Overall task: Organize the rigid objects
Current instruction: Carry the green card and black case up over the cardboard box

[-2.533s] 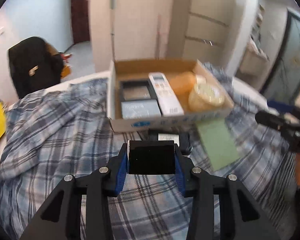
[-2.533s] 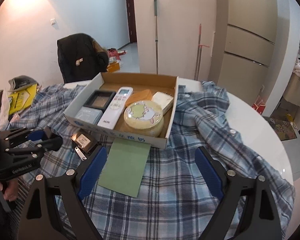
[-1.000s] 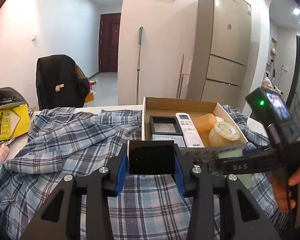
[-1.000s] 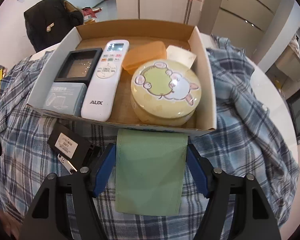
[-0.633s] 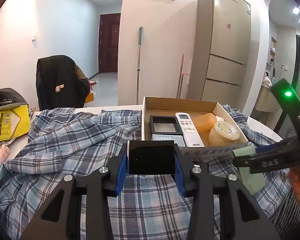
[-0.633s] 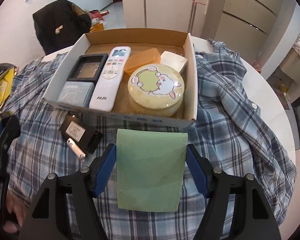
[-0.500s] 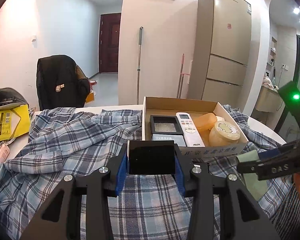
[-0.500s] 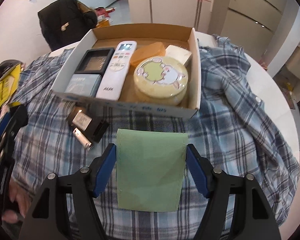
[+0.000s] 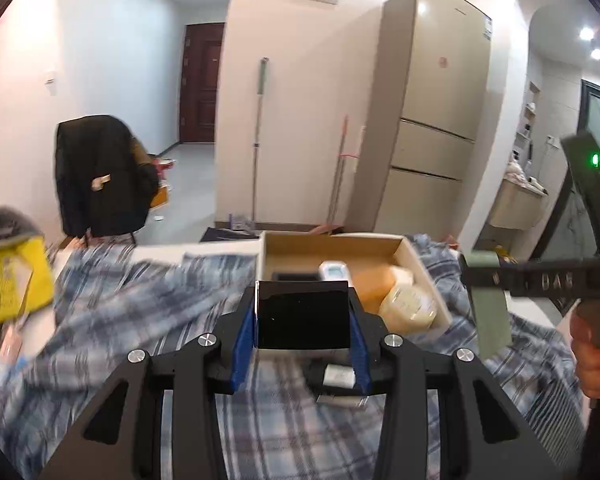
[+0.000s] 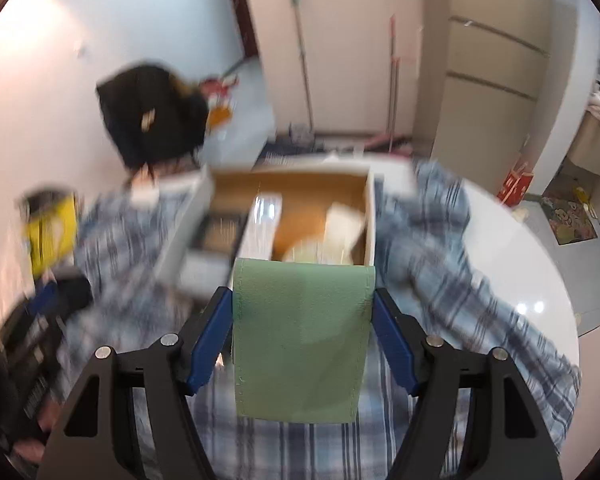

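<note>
A pale-walled room holds a tall beige fridge (image 9: 436, 120), a dark red door (image 9: 198, 80), a mop (image 9: 259, 140) leaning on the wall and a chair draped with a black jacket (image 9: 100, 176). In front of them a round white worktop (image 10: 532, 280) is covered by a blue checked shirt (image 9: 148, 312). On the shirt sits an open cardboard box (image 9: 332, 246), and inside it are a white remote control (image 9: 334, 270), an orange case (image 9: 374, 284), a round yellow tin (image 9: 408, 306) and a dark flat item whose details are blurred. The left claw (image 9: 303, 322) is clenched on a flat black block (image 9: 303, 322), held upright between its blue pads just in front of the box. Below it, on the shirt, lies a small black gadget with a white label (image 9: 340, 376). The right claw (image 10: 303, 340) is clamped on a green pouch (image 10: 302, 340), gripping it by both side edges; the pouch hangs clear of the shirt, near the box's front edge. In the left wrist view the same pouch (image 9: 490, 308) hangs to the right of the box, with the person's hand (image 9: 590, 356) on the handle beneath. The right wrist view is blurred, so the box contents there are hard to tell apart. A yellow bag (image 9: 8, 280) lies at the far left edge of the worktop.
</note>
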A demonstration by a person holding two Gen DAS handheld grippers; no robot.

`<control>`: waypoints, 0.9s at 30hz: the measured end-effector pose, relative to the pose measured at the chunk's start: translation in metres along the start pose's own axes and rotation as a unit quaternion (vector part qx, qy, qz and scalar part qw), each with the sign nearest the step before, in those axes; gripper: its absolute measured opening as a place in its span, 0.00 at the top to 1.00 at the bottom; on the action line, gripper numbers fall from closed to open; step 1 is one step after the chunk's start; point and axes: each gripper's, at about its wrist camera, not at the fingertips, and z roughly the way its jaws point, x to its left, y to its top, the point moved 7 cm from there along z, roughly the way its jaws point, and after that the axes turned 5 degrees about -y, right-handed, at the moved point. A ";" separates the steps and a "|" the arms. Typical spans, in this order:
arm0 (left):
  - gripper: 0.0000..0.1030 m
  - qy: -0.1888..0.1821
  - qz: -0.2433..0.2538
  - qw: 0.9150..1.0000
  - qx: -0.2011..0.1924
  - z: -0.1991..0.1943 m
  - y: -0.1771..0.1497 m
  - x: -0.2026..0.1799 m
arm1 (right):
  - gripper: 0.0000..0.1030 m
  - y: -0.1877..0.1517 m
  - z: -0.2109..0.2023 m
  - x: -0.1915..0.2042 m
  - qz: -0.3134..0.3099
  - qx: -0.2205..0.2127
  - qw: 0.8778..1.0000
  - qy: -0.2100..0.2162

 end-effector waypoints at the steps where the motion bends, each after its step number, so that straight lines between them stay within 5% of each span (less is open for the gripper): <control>1: 0.58 0.005 0.000 1.000 0.000 0.006 0.008 0.000 | 0.33 0.011 -0.003 0.002 0.004 -0.011 1.000 0.002; 6: 0.58 0.009 0.006 1.000 -0.008 0.050 0.046 -0.007 | 0.33 0.057 0.002 0.012 0.048 -0.039 0.998 0.030; 11: 0.58 -0.080 -0.040 0.996 -0.012 0.093 0.043 -0.010 | 0.33 0.083 0.018 0.010 0.110 -0.084 0.990 0.003; 17: 0.58 -0.012 -0.008 0.999 0.051 0.143 0.005 0.011 | 0.33 0.084 0.046 0.012 0.101 -0.103 0.989 -0.013; 20: 0.58 -0.007 -0.051 0.989 0.139 0.169 -0.018 0.028 | 0.33 0.075 0.070 0.014 0.080 -0.102 0.992 -0.004; 27: 0.58 -0.014 -0.056 0.988 0.145 0.173 -0.023 0.028 | 0.33 0.066 0.097 0.030 0.063 -0.062 0.993 0.076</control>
